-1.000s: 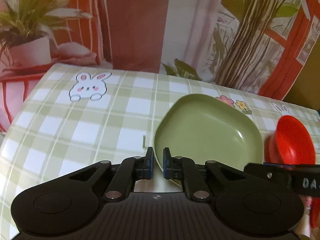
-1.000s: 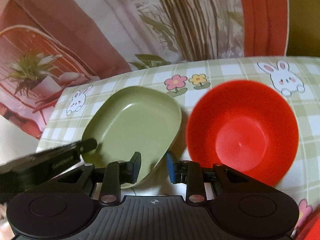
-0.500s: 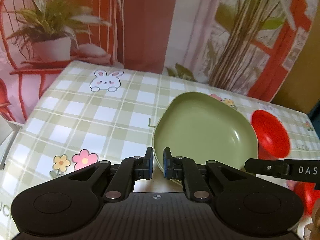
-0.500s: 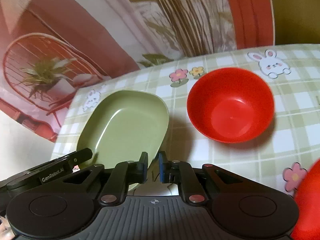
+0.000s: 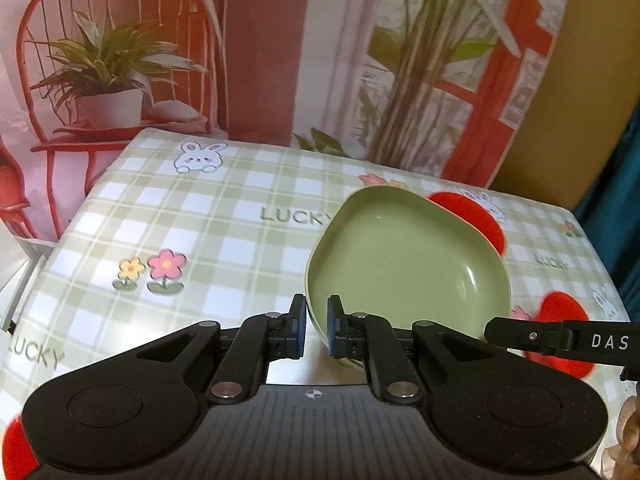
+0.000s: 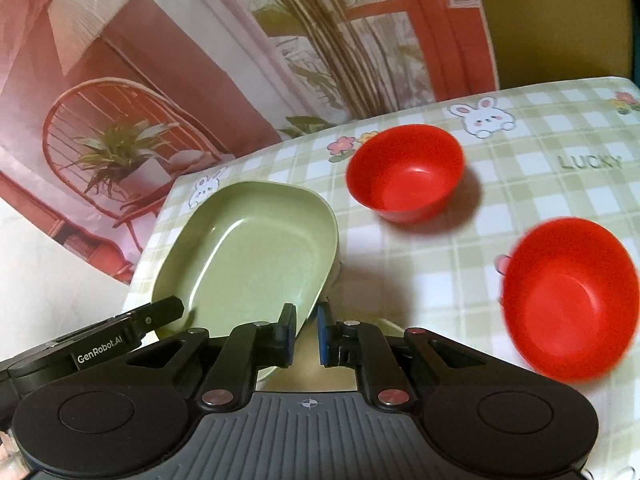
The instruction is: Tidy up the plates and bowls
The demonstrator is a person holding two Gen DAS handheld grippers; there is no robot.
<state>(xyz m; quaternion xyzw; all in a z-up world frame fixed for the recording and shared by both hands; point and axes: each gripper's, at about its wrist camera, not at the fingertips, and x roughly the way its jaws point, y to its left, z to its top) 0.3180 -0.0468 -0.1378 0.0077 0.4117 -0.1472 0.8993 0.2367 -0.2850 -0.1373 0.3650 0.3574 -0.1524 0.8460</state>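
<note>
A green plate (image 5: 408, 264) hangs tilted above the checked tablecloth, carried by both grippers. My left gripper (image 5: 316, 324) is shut on the plate's near left rim. In the right wrist view my right gripper (image 6: 307, 332) is shut on the near right rim of the same green plate (image 6: 248, 256). A red bowl (image 6: 404, 172) stands upright on the cloth beyond the plate, and a second red bowl (image 6: 568, 304) sits nearer, to the right. From the left wrist view the far red bowl (image 5: 480, 220) shows only partly behind the plate.
The table (image 5: 192, 216) wears a green-and-white checked cloth with bunnies, flowers and "LUCKY" prints. A printed backdrop (image 5: 260, 60) of a chair and plants hangs right behind its far edge. Another red piece (image 5: 16, 444) peeks in at the lower left corner.
The right gripper's jaws closed on the plate's rim. Both grippers then rose and drew back with the plate, so the table looks farther away and a second red bowl came into view.
</note>
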